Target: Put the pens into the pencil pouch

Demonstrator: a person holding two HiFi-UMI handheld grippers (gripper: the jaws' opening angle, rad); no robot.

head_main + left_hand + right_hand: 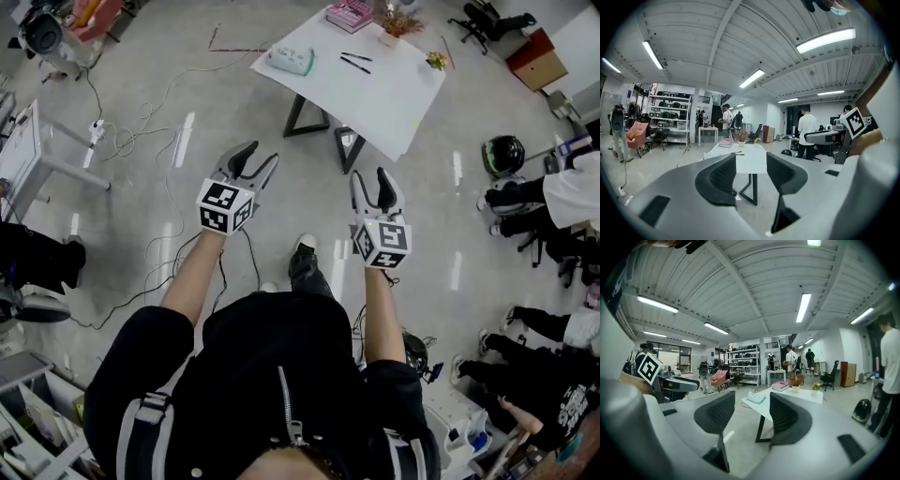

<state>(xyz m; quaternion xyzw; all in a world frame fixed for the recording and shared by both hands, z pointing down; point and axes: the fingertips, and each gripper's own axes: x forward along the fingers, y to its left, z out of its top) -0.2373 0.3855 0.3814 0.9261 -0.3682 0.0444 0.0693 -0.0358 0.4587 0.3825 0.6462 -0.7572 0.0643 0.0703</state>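
A white table stands ahead of me, some way beyond both grippers. On it lie a pale green pencil pouch and two dark pens side by side. My left gripper and right gripper are held out level over the floor, both open with nothing between the jaws. In the left gripper view the gripper frames the table and the pens. Past the open right gripper in its own view, the pouch shows at the table's near corner.
A pink book, a potted plant and small flowers share the table. Cables trail across the floor at left. A dark helmet and seated people are at right; a brown box sits beyond.
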